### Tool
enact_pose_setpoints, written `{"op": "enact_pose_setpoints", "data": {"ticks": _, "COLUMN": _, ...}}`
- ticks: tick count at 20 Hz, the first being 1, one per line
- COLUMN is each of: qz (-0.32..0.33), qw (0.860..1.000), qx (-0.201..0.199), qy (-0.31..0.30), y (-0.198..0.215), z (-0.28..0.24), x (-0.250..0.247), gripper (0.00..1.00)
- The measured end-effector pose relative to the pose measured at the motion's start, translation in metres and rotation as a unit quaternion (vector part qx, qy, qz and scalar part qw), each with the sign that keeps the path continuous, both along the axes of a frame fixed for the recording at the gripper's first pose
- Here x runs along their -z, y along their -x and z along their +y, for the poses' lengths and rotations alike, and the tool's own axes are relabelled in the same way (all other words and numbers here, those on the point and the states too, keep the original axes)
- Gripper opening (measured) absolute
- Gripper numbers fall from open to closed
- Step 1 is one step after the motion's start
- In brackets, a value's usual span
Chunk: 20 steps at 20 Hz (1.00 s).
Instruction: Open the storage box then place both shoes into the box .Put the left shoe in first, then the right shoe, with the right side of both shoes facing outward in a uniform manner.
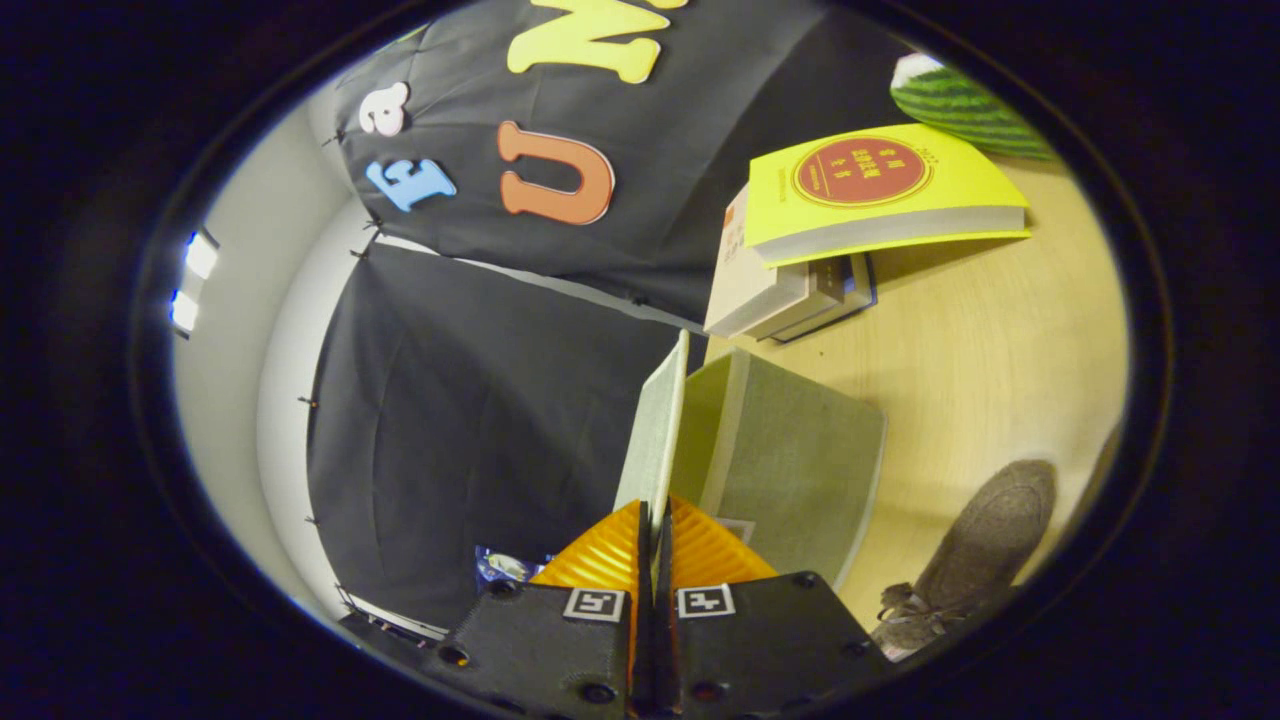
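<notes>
At the table's (1000, 330) edge, the gripper (652, 520) is clamped on the storage box's (800, 460) raised lid (655, 430).

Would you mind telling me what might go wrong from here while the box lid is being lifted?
1. The gripper pinches only the thin edge of the lid, jaws nearly closed, so the lid may slip and drop shut.
2. The storage box is light-looking and could tip or slide toward the stacked books.
3. The grey shoe lies near the box and may get bumped.
</notes>
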<state>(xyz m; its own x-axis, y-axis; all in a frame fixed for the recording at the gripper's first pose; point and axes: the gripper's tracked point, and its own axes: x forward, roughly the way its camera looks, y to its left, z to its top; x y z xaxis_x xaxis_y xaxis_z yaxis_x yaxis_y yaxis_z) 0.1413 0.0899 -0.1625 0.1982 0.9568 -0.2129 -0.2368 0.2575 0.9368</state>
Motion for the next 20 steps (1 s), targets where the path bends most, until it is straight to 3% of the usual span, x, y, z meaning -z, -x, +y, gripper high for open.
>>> {"op": "enact_pose_setpoints", "data": {"ticks": 10, "qz": -0.035, "qw": 0.999, "qx": -0.007, "qy": -0.006, "y": 0.013, "z": 0.028, "x": -0.078, "gripper": 0.06}}
{"op": "enact_pose_setpoints", "data": {"ticks": 20, "qz": -0.053, "qw": 0.997, "qx": -0.012, "qy": 0.051, "y": 0.025, "z": 0.102, "x": -0.114, "gripper": 0.06}}
